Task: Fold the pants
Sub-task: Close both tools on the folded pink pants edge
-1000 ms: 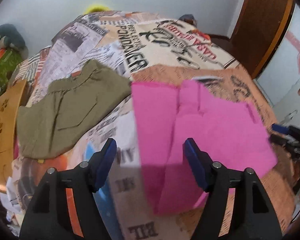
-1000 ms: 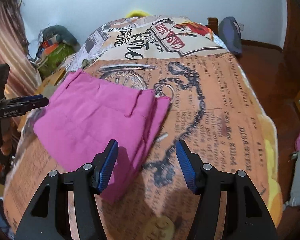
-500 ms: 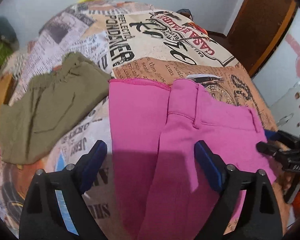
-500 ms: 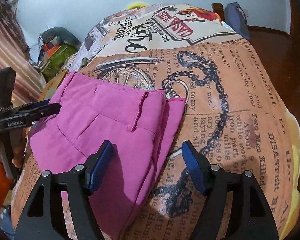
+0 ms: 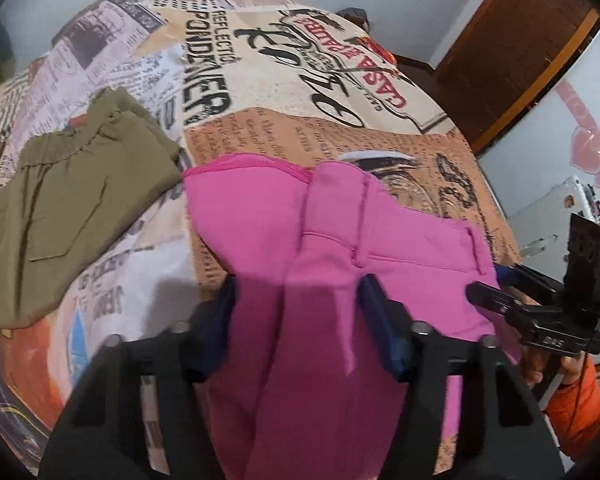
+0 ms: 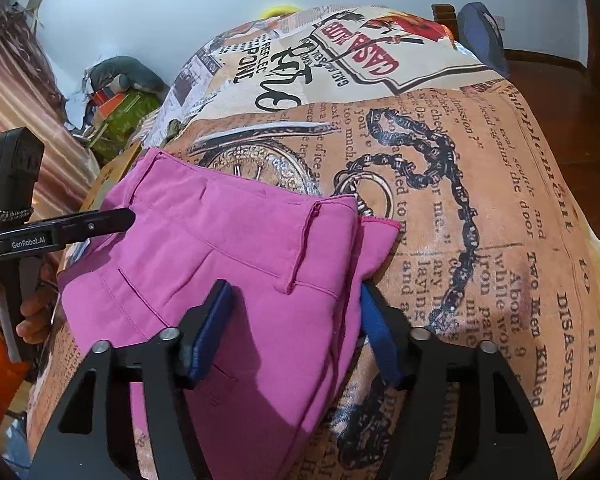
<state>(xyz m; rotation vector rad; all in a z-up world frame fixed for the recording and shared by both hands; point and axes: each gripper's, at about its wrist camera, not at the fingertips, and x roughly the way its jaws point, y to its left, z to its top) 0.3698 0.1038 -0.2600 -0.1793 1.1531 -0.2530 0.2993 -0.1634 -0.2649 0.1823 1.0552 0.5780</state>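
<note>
On the printed bedspread (image 6: 480,200) the pink pants (image 6: 240,248) lie already folded into a compact stack, and both the left gripper (image 5: 296,320) and right gripper (image 6: 296,328) are closing half-open jaws around its near edge, probably for one last fold.

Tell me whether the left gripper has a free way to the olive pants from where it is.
Probably yes. The left gripper is closing its jaws around the pink pants; the olive pants lie apart on the bedspread, with nothing between. It would have to let go first.
</note>
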